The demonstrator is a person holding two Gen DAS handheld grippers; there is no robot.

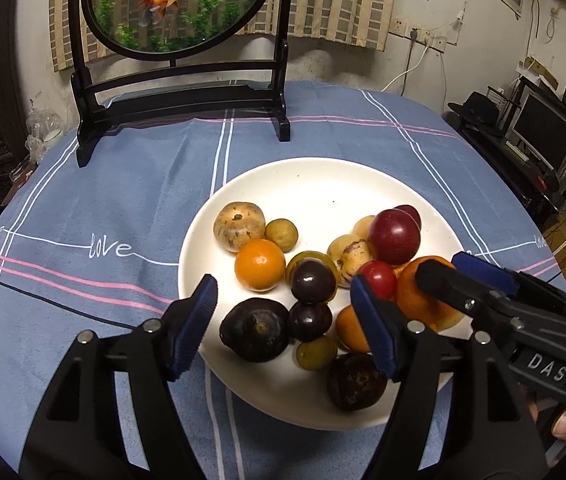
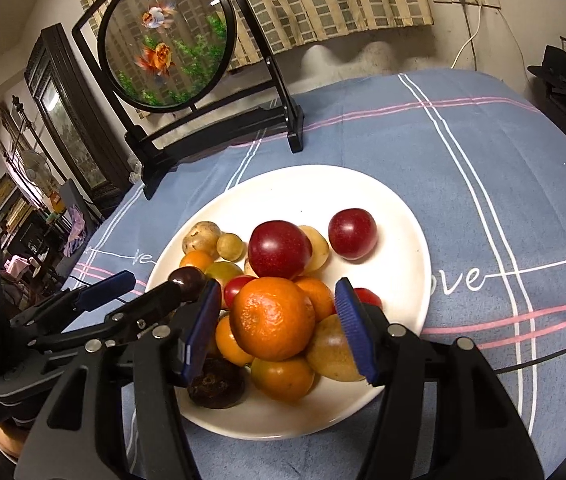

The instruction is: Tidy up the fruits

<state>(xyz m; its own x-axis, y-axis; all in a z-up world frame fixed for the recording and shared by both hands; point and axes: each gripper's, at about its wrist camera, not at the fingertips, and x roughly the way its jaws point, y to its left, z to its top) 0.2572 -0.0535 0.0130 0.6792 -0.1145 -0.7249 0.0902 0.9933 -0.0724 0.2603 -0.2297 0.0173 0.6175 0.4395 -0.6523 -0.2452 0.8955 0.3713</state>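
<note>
Warm indoor light falls from overhead, glaring off the white plate (image 1: 315, 184) and glossy plums (image 2: 279, 254). Both views bow at their dark, vignetted edges; the far room lies dim

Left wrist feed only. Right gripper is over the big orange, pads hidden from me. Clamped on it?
Observer: No. In the right wrist view the big orange sits between the pads of the right gripper, with a clear gap at the right pad.
Operator: Any fruit lying apart from the pile?
Observer: Yes, one red plum lies alone on the white plate, beyond the heap and touching no other fruit.
</note>
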